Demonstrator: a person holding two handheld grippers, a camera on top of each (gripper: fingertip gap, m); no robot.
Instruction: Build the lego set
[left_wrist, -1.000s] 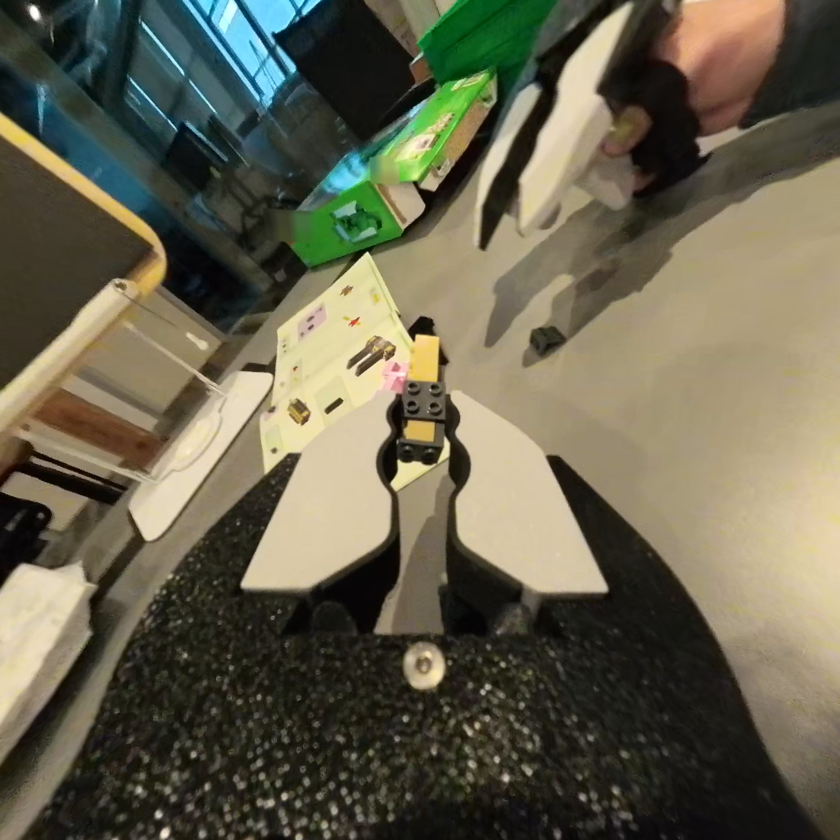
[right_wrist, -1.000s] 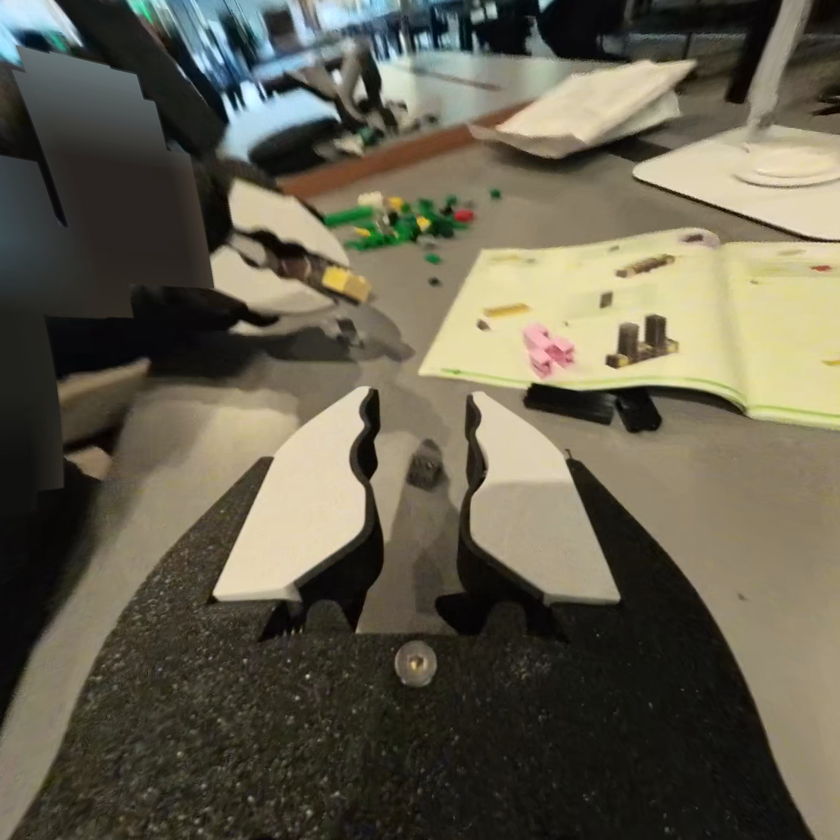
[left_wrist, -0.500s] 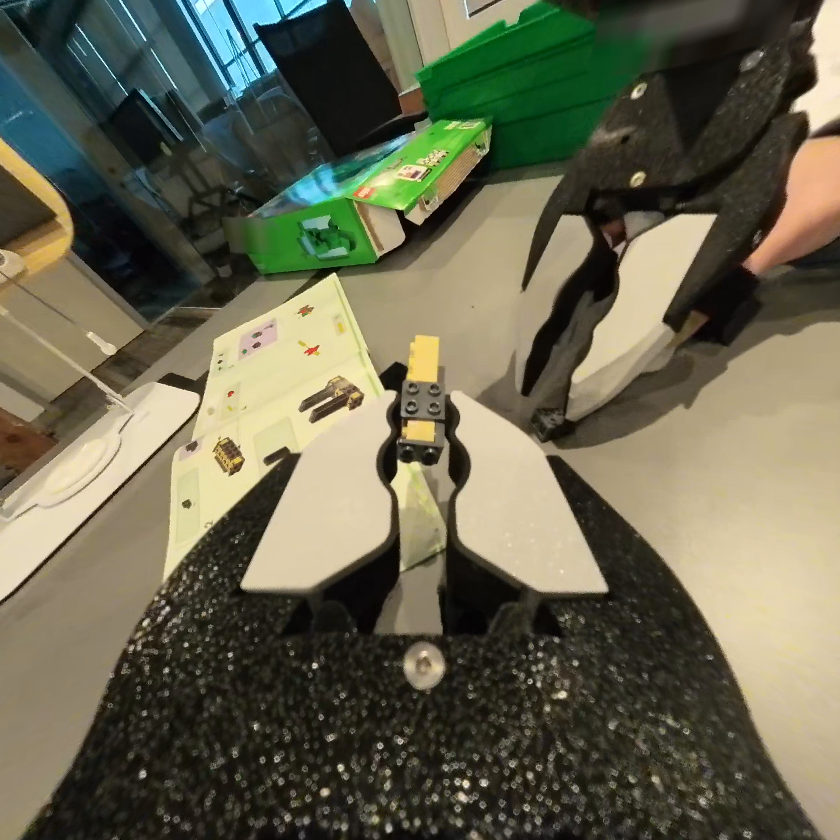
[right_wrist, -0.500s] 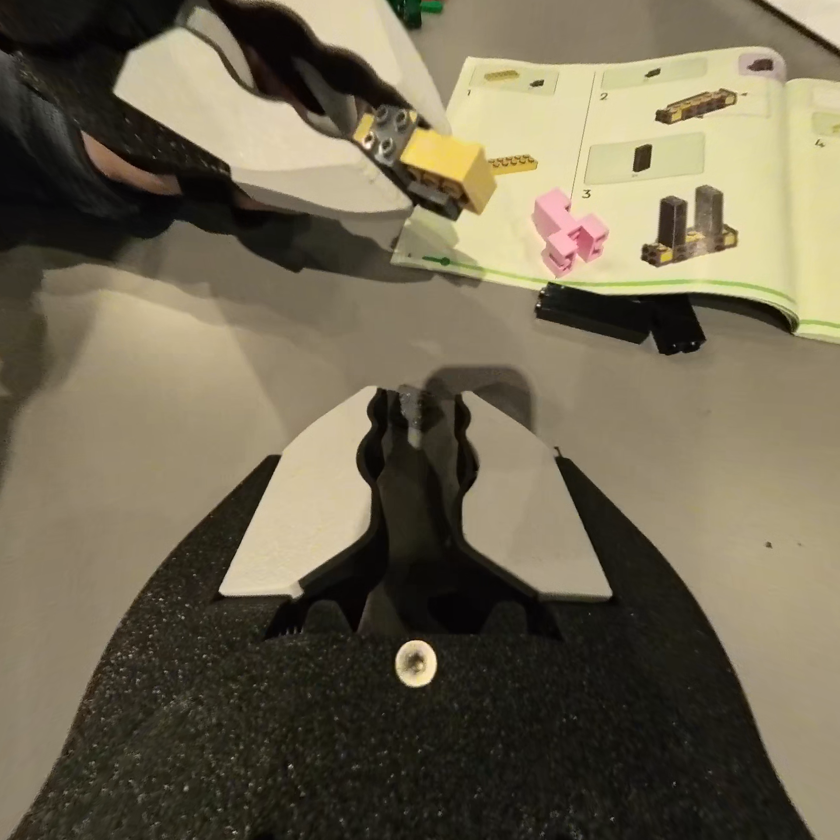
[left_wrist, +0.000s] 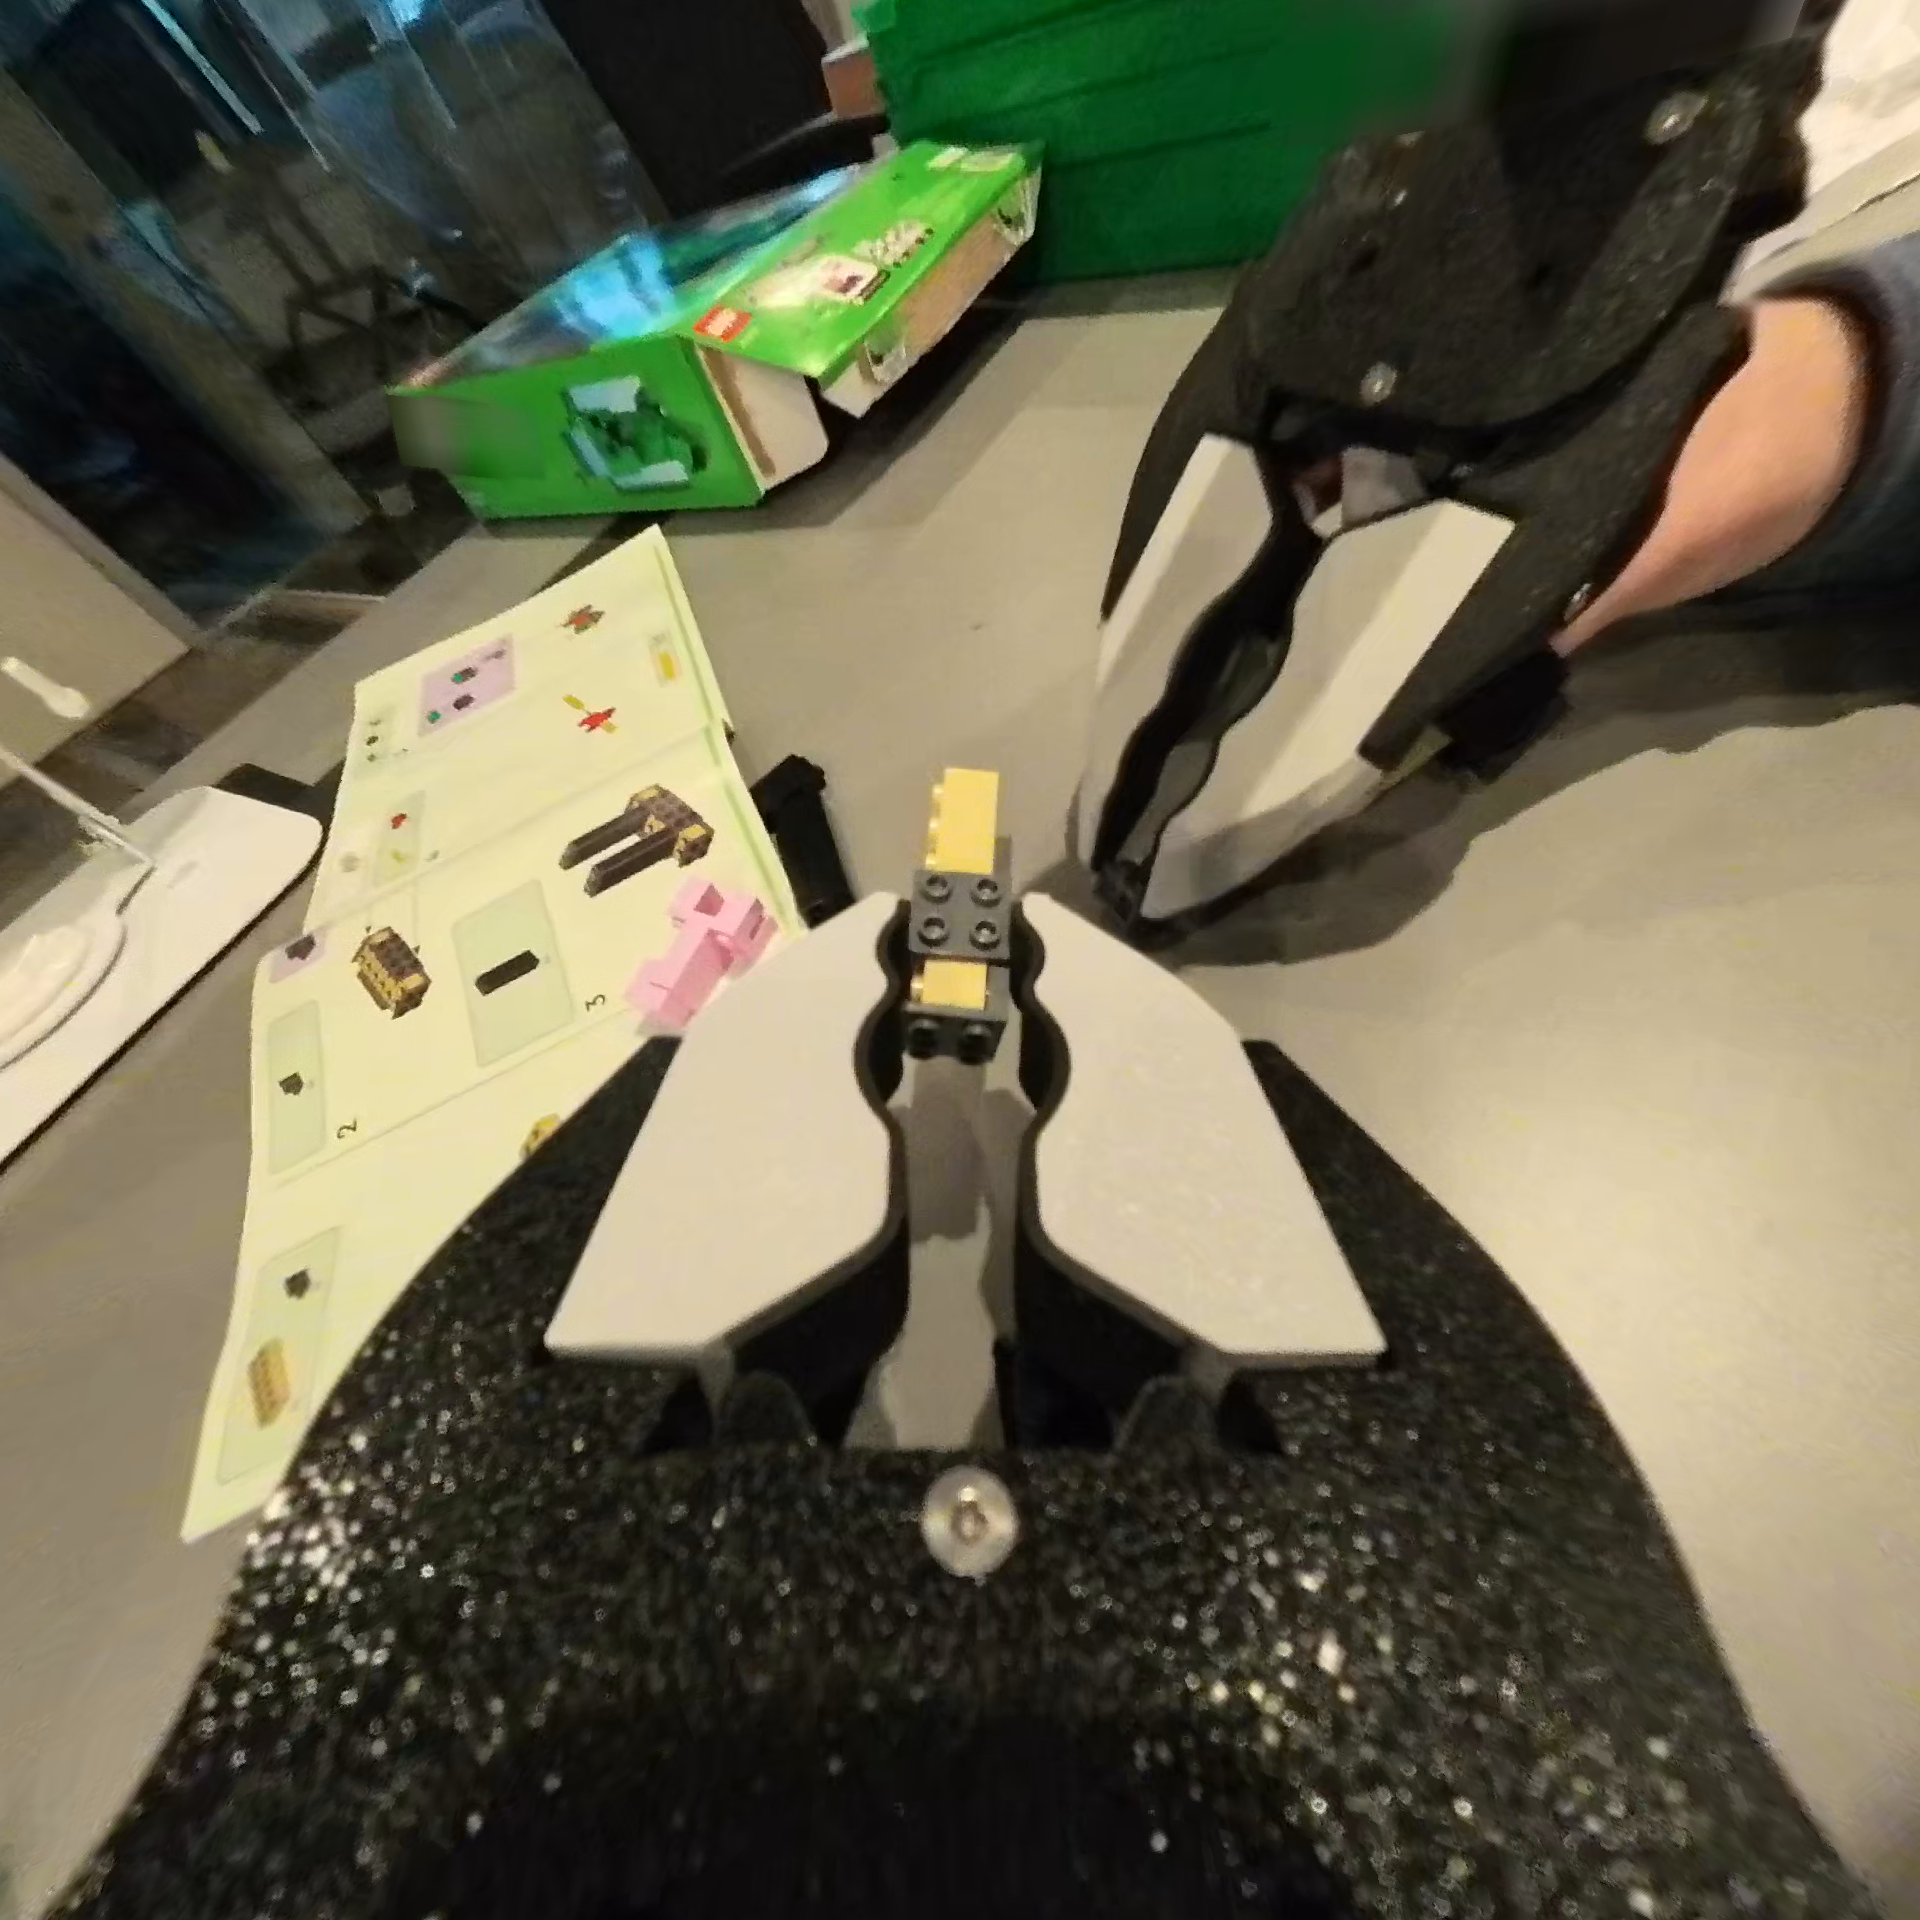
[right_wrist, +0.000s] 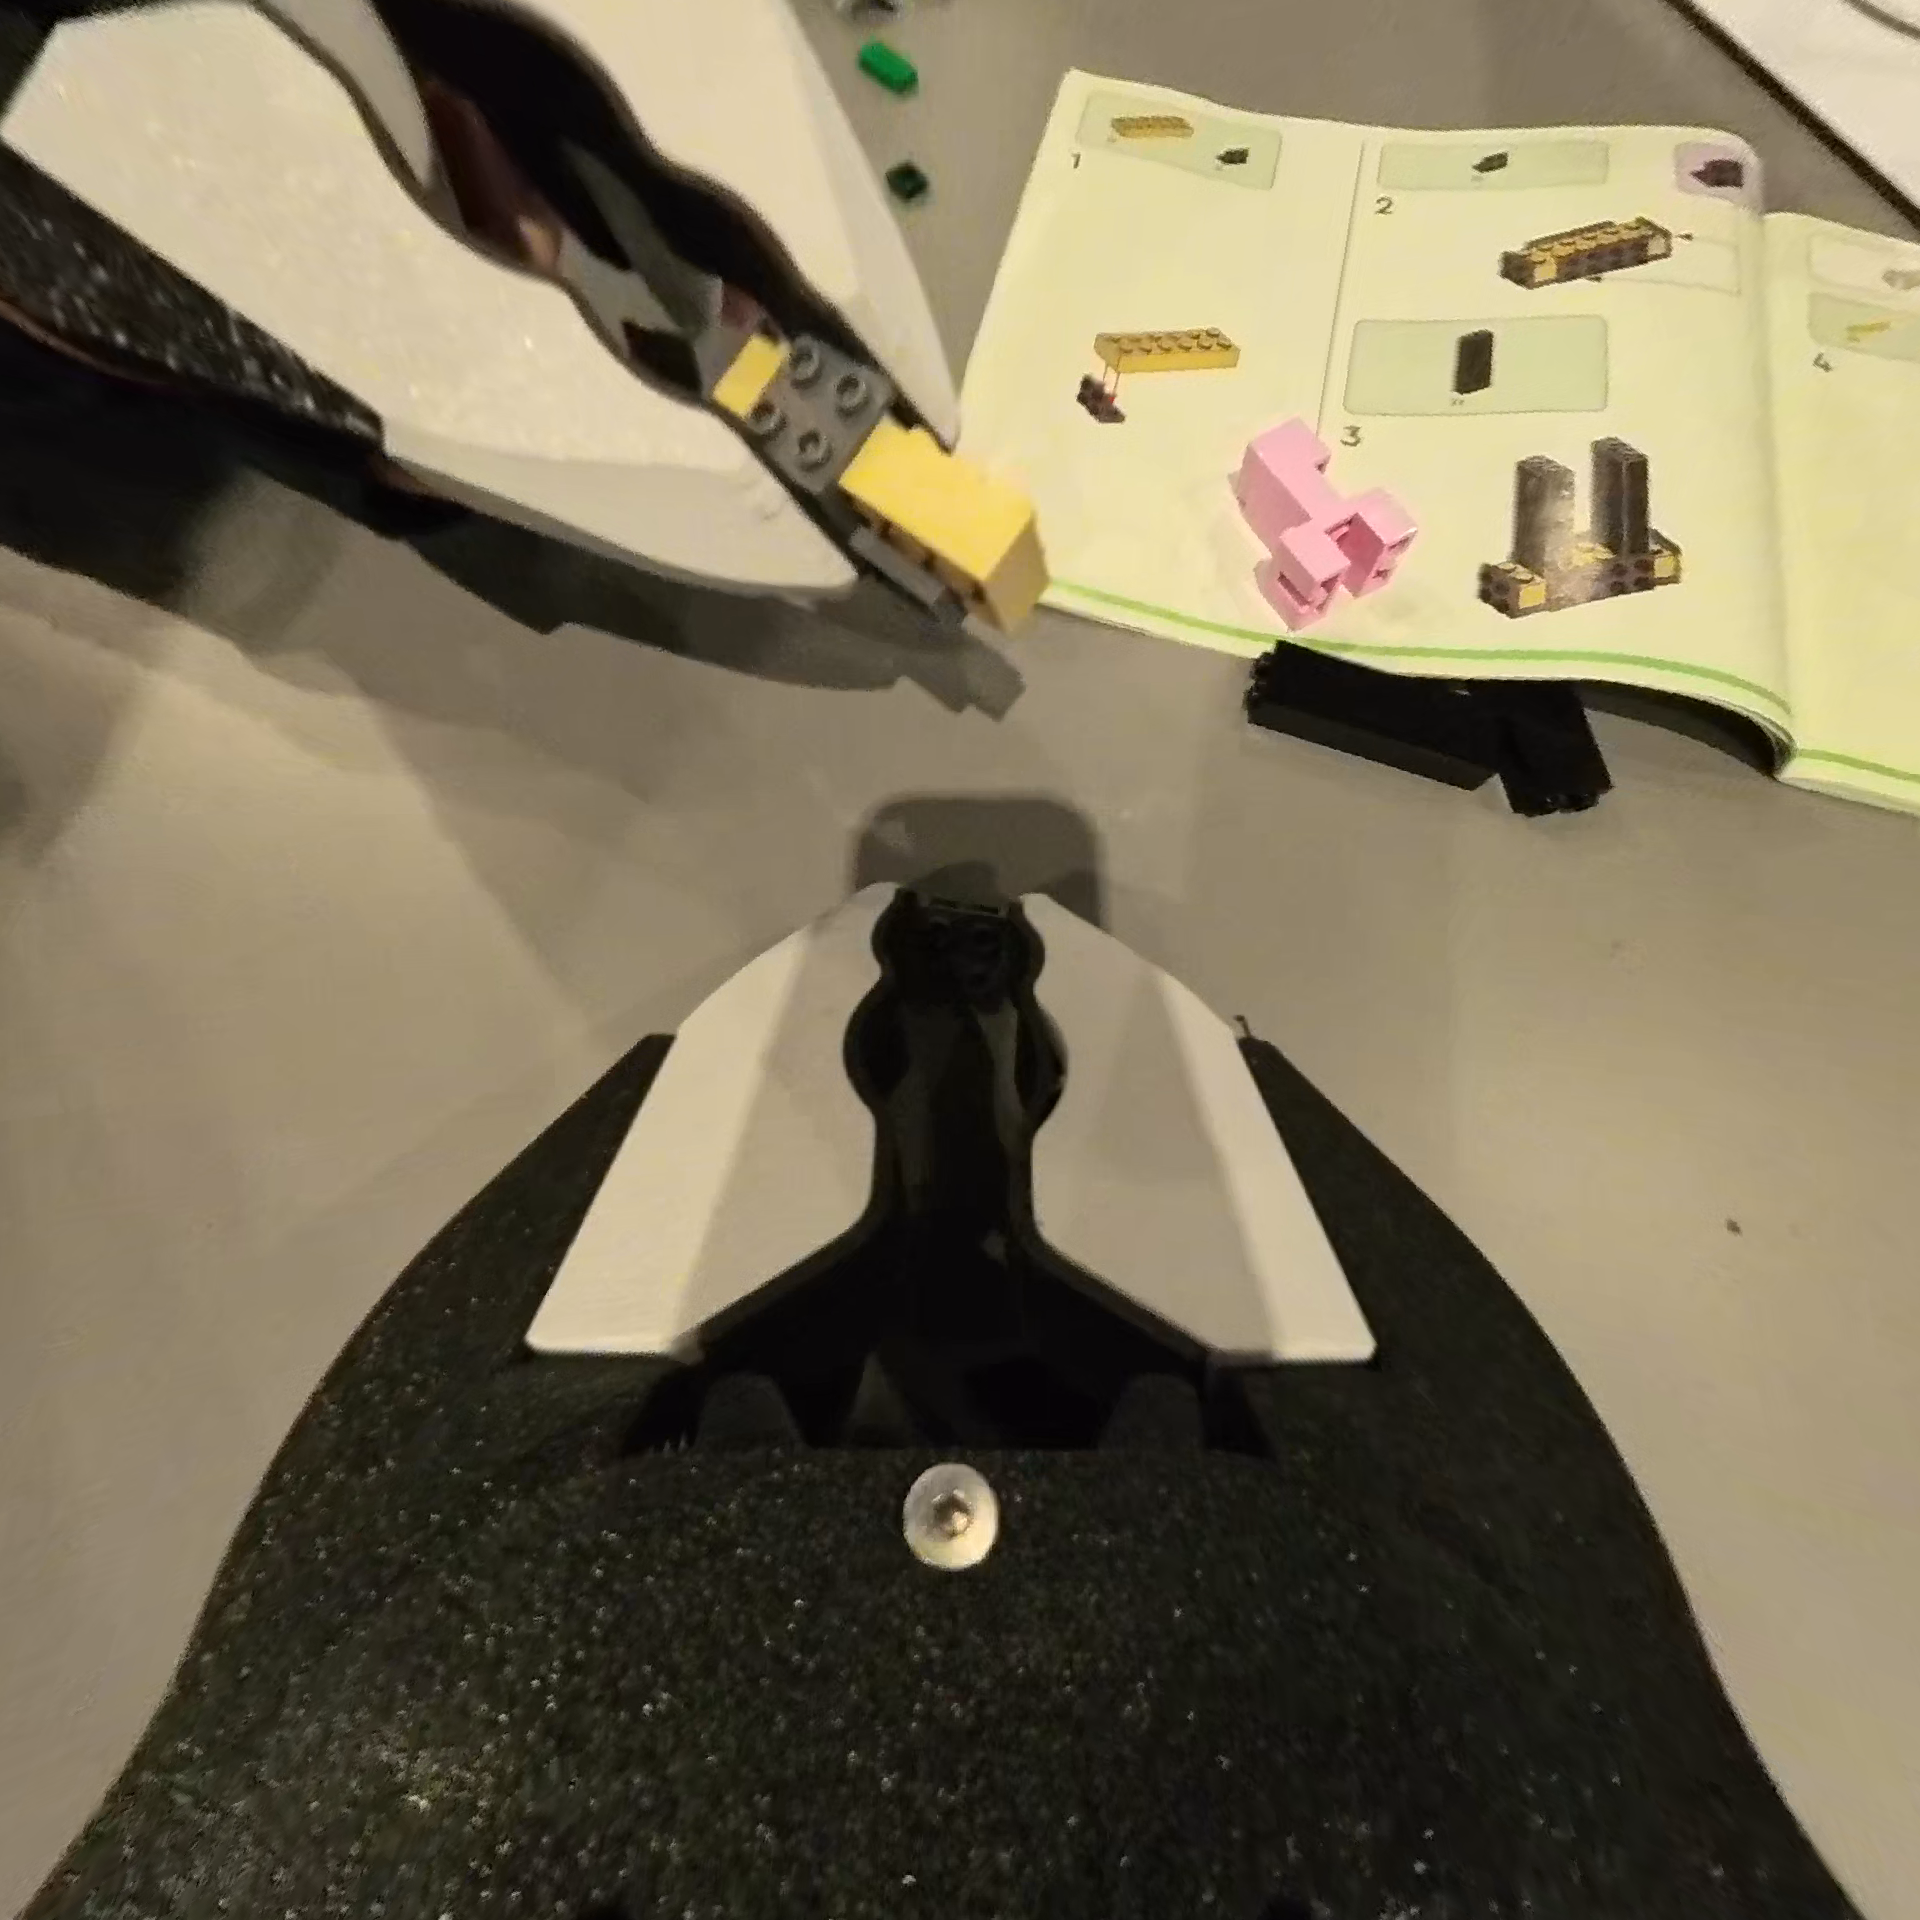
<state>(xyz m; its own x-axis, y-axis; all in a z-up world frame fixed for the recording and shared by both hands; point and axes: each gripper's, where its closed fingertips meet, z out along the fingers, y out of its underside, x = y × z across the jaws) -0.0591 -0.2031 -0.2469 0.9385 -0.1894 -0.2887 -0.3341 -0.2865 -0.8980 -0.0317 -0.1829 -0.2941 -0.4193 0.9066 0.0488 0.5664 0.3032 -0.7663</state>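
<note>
My left gripper (left_wrist: 961, 935) is shut on a small assembly (left_wrist: 964, 831): a long tan brick with a dark grey four-stud plate on top and a black piece at its near end. It also shows in the right wrist view (right_wrist: 904, 499), held above the grey table. My right gripper (right_wrist: 961, 914) is shut on a small black brick (right_wrist: 961, 925), tips pointing down at the table surface. In the left wrist view the right gripper (left_wrist: 1132, 904) stands just right of the assembly, held by a hand.
An open instruction booklet (right_wrist: 1174, 260) lies on the table with a pink brick piece (right_wrist: 1320, 540) on it and long black bricks (right_wrist: 1423, 717) at its edge. A green box (left_wrist: 623, 416), green bins (left_wrist: 1091, 135) and a white flat base (left_wrist: 125, 935) lie farther off. There is about 6 cm between the tips of the two grippers.
My right gripper came down over the small black brick and shut on it. My left gripper with the assembly moved in close beside the right gripper.
</note>
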